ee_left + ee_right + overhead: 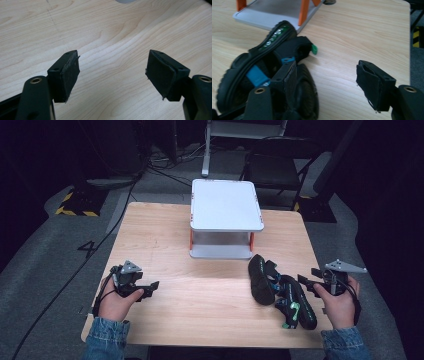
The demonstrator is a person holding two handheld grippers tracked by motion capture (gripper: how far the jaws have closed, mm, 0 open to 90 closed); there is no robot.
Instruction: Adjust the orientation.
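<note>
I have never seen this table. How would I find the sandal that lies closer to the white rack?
Start at the white two-level rack with orange posts, at the far middle of the wooden table. Two black sandals lie before its right corner, near the right claw. The wanted sandal is the left one, tipped on its side beside the rack's base, while the other sandal lies nearer the table's front edge.

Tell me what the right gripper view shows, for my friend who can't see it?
The right gripper has its two black jaws open over a wooden table, with nothing between them. Beside its one jaw lie two black sandals with blue and green bits. Behind them is the bottom of a white shelf with orange posts.
</note>
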